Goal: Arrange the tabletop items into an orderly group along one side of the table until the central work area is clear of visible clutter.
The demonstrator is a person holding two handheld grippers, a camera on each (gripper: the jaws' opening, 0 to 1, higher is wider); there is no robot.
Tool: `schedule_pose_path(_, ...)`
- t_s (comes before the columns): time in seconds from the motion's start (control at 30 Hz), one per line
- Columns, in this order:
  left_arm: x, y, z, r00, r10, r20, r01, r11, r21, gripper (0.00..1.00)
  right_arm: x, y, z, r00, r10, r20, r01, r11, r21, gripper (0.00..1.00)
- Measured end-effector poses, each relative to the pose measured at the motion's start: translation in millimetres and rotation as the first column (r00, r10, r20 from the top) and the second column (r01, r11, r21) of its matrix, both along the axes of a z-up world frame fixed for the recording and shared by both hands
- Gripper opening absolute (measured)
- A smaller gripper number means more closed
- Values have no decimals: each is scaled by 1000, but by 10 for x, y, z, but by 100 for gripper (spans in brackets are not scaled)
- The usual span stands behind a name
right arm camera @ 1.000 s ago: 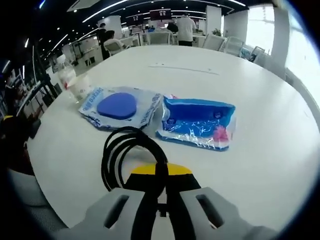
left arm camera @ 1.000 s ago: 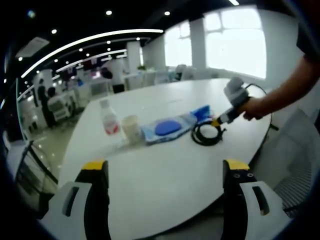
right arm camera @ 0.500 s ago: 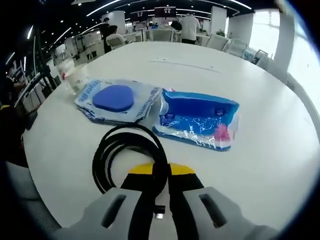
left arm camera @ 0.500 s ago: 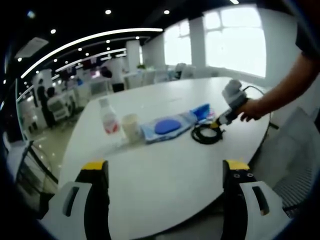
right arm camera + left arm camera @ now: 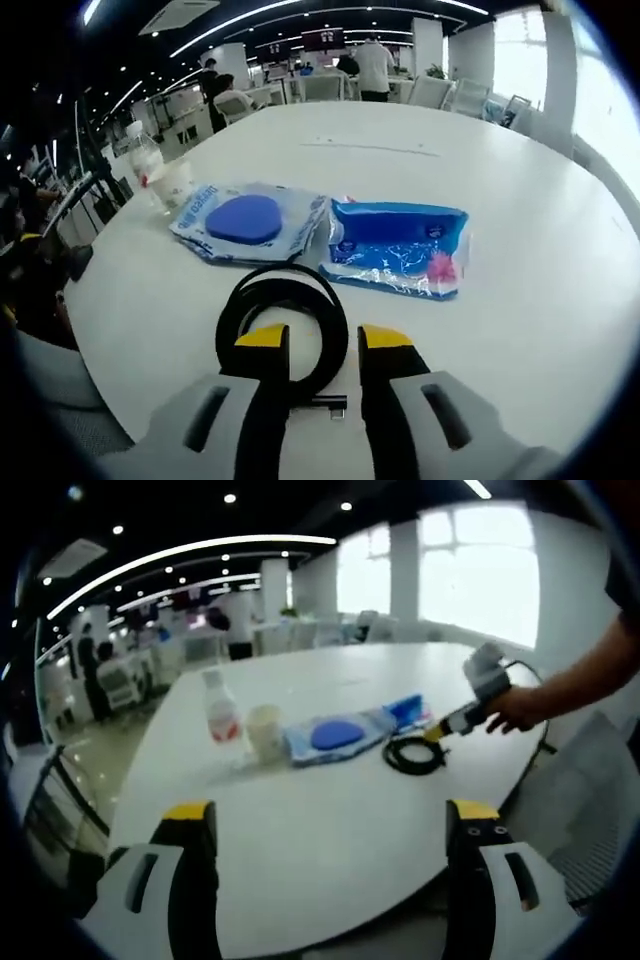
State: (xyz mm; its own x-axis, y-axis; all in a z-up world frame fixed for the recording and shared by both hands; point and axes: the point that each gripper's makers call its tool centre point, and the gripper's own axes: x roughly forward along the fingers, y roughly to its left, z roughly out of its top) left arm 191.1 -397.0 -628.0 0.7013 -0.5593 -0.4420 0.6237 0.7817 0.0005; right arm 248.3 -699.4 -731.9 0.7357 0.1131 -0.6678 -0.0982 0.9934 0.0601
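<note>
Cable coil (image 5: 283,318), black, flat on the white round table (image 5: 520,300) near its close edge, one side of the loop running between the parted jaws of the right gripper (image 5: 325,338), not pinched. Just beyond the coil, side by side: clear packet with a blue pad (image 5: 246,220) and blue wet-wipe pack (image 5: 398,248), edges touching or nearly so. Farther toward the table's edge, paper cup (image 5: 176,183) beside plastic bottle (image 5: 146,160). In the left gripper view, left gripper (image 5: 335,825) spread wide over a bare stretch by the near edge; same row across the middle: bottle (image 5: 220,712), cup (image 5: 264,731), packets (image 5: 340,735), coil (image 5: 413,754), with the right gripper (image 5: 447,728) in a hand (image 5: 517,708).
</note>
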Motion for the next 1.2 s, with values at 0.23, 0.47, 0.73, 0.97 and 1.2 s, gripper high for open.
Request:
schedule_pose_path(0.23, 22, 38, -20, 1000, 18, -19, -19, 1000, -17, 93, -140, 94, 185, 998, 40, 51, -41, 999, 14, 41)
schedule_pose_path(0.47, 11, 28, -40, 1000, 2, -30, -2, 1000, -3, 95, -250, 176, 410, 991, 83, 105, -84, 996, 5, 52)
schedule_pose_path(0.73, 45, 31, -35, 1000, -13, -25, 13, 1000, 13, 97, -347, 233, 522, 973, 175, 152, -168, 984, -58, 68)
schedule_pose_path(0.97, 97, 46, 10, 1000, -12, -15, 12, 1000, 13, 97, -433, 195, 638, 968, 180, 172, -178, 984, -29, 78)
schedule_pose_path(1.2, 137, 65, 81, 1000, -27, -4, 27, 999, 16, 99, -550, 216, 797, 955, 218, 199, -213, 976, -50, 86)
